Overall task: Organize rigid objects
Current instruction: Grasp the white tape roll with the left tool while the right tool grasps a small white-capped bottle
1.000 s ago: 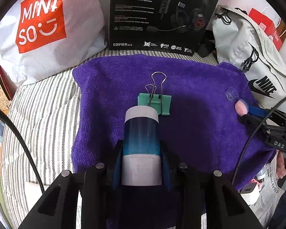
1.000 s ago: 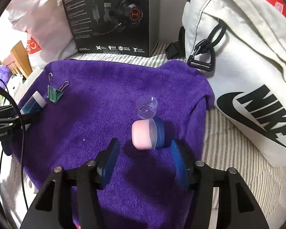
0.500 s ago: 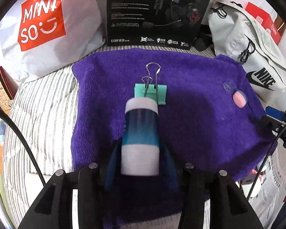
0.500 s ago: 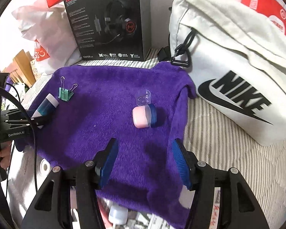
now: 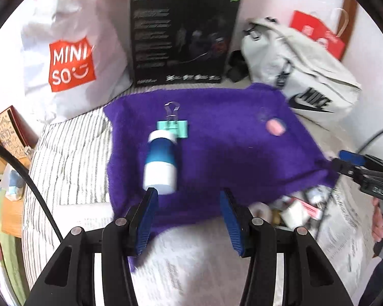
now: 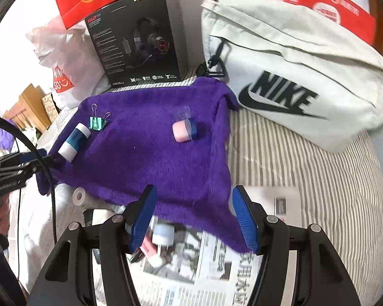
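A purple towel (image 5: 229,153) (image 6: 150,153) lies on the striped bed. On it lie a blue-and-white tube (image 5: 160,163) (image 6: 74,141), a green binder clip (image 5: 173,126) (image 6: 98,122) just beyond the tube, a pink-and-blue jar (image 5: 275,127) (image 6: 184,130) on its side, and a clear cap (image 6: 183,112) behind the jar. My left gripper (image 5: 189,216) is open and empty, just behind the tube's near end. My right gripper (image 6: 192,219) is open and empty, over the towel's near edge, well back from the jar.
A black headset box (image 5: 181,38) (image 6: 138,38), a white Miniso bag (image 5: 69,58) and a white Nike bag (image 6: 293,76) stand behind the towel. Newspaper (image 6: 217,267) and several small items (image 6: 160,237) lie at the towel's near edge.
My left gripper has let go of the tube, opened and pulled back; the tube now lies on the towel. My right gripper has drawn further back from the jar.
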{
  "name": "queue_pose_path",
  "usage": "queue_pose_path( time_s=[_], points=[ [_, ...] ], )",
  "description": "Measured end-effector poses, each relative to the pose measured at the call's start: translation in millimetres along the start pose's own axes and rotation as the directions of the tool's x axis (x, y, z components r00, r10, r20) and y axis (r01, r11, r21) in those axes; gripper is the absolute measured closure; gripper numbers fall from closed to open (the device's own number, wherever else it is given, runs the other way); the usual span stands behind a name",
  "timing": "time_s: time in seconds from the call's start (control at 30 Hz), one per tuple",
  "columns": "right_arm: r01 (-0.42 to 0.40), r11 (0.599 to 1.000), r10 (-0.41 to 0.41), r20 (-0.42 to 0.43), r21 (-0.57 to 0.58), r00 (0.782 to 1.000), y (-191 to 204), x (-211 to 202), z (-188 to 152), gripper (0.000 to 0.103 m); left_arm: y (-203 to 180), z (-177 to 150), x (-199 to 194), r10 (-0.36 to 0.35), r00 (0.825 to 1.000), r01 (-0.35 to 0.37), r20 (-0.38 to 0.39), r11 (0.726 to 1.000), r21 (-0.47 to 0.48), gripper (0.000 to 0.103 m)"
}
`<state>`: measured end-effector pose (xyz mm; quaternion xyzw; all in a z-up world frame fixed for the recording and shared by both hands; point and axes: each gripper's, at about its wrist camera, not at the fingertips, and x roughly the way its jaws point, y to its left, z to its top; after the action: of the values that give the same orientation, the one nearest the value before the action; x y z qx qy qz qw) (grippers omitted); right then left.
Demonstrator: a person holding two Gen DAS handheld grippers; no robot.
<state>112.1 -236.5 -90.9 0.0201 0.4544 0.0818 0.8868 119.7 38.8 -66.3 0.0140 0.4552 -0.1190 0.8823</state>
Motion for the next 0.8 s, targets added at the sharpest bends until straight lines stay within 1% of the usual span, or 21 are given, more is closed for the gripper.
queue_pose_path(
  time_s=[0.1,0.2,0.3,0.43,0.5,0.8],
  points=[
    [-0.005,0.999,0.005,0.005,0.034,1.000,-3.1,-9.6,-9.8,0.042,-15.5,-10.8,-6.1,-0.044,0.999,0.044,0.002,0.999,0.008,0.055],
    [-0.003,0.999,0.003,0.006,0.051,1.000,-6.3,-18.5,-19.0,0.042,-31.1,-20.9,-0.4,-0.064,0.998,0.065,-0.012,0.998,0.025,0.055],
    [-0.013,0.998,0.012,0.007,0.065,1.000,-9.7,-27.4,-28.0,0.042,-45.1,-27.0,13.6,-0.084,0.996,0.085,-0.037,0.996,0.015,0.055],
    [-0.015,0.998,0.015,0.005,0.062,1.000,-12.0,-33.5,-36.6,0.042,-60.0,-33.2,32.7,-0.062,0.996,0.064,-0.064,0.998,0.029,0.055],
    [-0.019,0.998,0.019,0.002,0.063,1.000,-13.1,-34.2,-39.8,0.042,-63.3,-35.8,36.7,-0.068,0.995,0.070,-0.074,0.997,0.027,0.055],
    [-0.031,0.996,0.033,-0.034,0.078,0.999,-19.4,-20.7,-49.5,0.042,-66.1,-32.6,61.0,-0.066,0.994,0.064,-0.090,0.997,-0.031,0.055]
  ],
)
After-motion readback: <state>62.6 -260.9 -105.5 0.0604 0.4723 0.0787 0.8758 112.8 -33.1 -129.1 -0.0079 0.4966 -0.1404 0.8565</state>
